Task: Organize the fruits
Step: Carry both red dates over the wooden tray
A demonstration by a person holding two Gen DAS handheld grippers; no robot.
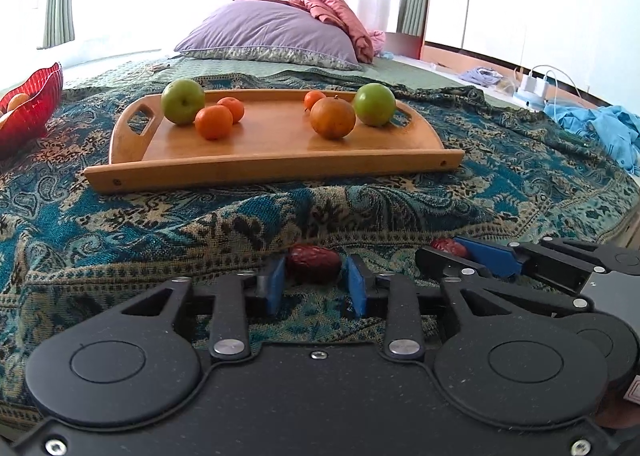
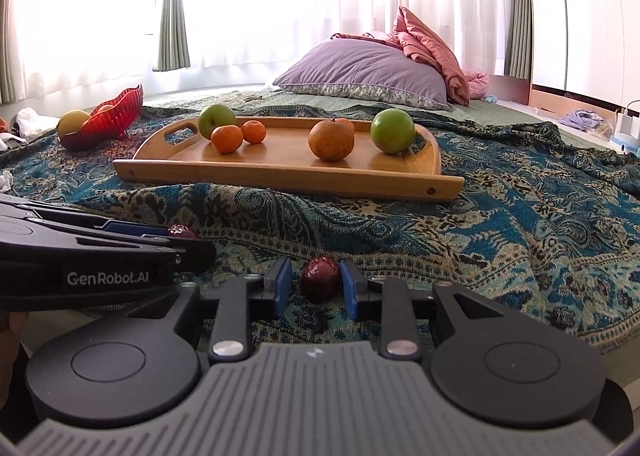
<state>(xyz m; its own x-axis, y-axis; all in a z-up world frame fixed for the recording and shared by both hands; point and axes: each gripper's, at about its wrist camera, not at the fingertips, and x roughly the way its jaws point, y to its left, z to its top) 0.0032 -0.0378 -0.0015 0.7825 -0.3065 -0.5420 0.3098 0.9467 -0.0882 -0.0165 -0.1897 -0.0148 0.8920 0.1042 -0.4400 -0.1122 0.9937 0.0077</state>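
Patterned bedspread (image 1: 520, 191): left tool (image 1: 314, 280) pinching red date (image 1: 313, 263); right tool (image 2: 316, 288) w/ pads on another date (image 2: 320, 278).

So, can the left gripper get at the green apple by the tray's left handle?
Probably not yet: the left gripper is shut on a red date. The way over the blanket to the green apple looks free otherwise.

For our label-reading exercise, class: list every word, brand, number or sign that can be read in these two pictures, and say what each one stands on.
"GenRobot.AI": white letters on the black side of the left gripper, seen in the right wrist view.
No other text can be read: the wooden tray, the fruit and the patterned blanket bear none.
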